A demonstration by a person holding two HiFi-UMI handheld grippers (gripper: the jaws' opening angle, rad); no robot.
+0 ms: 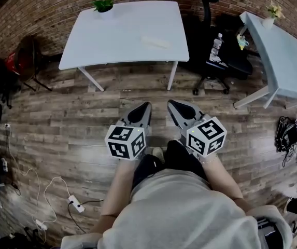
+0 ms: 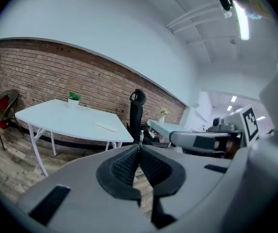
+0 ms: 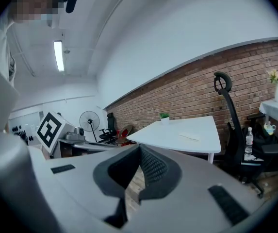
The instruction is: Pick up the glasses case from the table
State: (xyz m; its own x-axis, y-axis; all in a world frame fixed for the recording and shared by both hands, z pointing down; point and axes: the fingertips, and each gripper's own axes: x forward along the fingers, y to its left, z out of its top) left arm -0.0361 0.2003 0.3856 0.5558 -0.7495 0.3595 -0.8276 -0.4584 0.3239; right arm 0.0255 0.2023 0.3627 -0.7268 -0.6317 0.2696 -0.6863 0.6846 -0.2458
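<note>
open floor (image 1: 60, 113) up to white table (image 1: 112, 40), office chair (image 1: 207, 12) right

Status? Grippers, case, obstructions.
Left gripper shut, empty; right gripper shut, empty. Case on table, untouched, well ahead. Only wood floor in between.

No words, numbers or brand names can be read anywhere here. The left gripper (image 1: 145, 107) has a cube (image 1: 126, 141) with black and white square shapes on its sides. The right gripper (image 1: 172, 104) has a second cube (image 1: 206, 135) with the same kind of shapes. These are patterns, not letters or numbers. The bottle (image 1: 216, 46) on the black chair (image 1: 235, 64) looks too small for any print on it to be read.
</note>
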